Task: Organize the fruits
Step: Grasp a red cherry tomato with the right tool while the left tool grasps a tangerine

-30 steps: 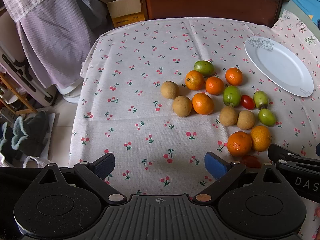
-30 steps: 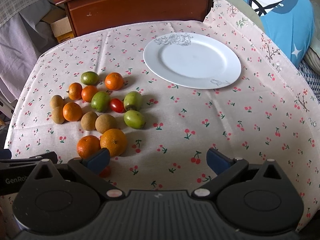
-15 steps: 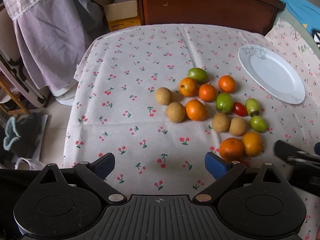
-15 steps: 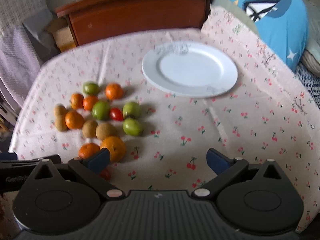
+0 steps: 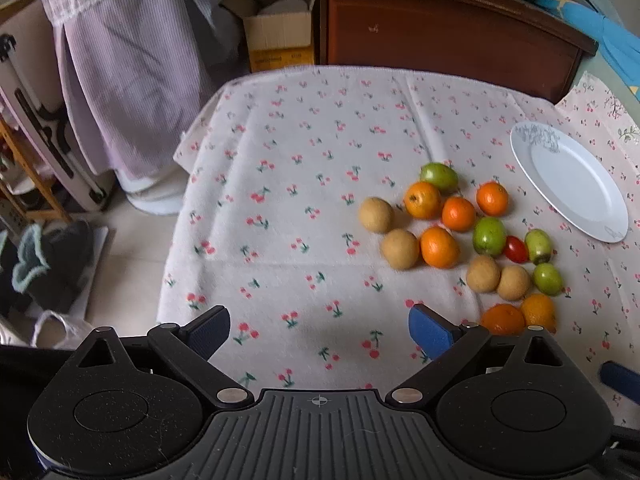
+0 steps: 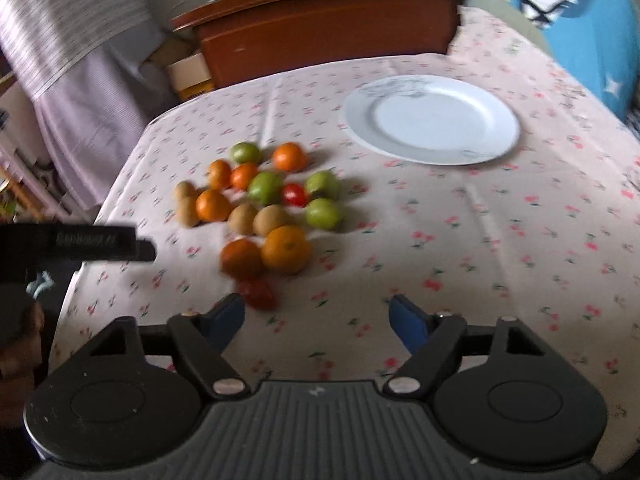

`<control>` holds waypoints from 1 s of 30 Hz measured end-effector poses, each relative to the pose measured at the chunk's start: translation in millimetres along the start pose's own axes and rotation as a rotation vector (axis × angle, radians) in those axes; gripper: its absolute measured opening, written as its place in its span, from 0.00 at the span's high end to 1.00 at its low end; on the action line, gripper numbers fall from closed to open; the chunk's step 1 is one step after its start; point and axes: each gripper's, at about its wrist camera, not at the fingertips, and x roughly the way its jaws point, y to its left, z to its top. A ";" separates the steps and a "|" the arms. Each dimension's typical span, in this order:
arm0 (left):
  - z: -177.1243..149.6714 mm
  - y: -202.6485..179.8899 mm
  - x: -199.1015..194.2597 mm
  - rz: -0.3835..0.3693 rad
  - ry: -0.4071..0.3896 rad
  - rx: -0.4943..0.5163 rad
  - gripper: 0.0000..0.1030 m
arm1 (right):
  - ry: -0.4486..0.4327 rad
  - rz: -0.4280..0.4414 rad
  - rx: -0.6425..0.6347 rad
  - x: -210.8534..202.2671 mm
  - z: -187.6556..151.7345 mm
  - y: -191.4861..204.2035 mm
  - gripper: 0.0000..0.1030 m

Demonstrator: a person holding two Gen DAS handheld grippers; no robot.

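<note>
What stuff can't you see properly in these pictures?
- Right wrist view: the whole picture is blurred, so the lettering on the left gripper's finger can't be read.
- Left wrist view: the front oranges are partly hidden behind the left gripper; the nearest red tomato doesn't show at all.
- Left wrist view: only a blue pad of the right gripper shows, cut off by the edge.
- Plate: its rim pattern is too small.

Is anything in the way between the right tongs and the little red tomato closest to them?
No. The right tongs, closing with nothing between them, have only bare tablecloth ahead of the red tomato. The two oranges lie behind it, not in between.
</note>
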 end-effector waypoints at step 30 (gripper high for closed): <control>-11.0 -38.8 -6.2 -0.215 -0.079 0.178 0.22 | -0.049 0.020 0.001 -4.7 7.2 -8.4 0.79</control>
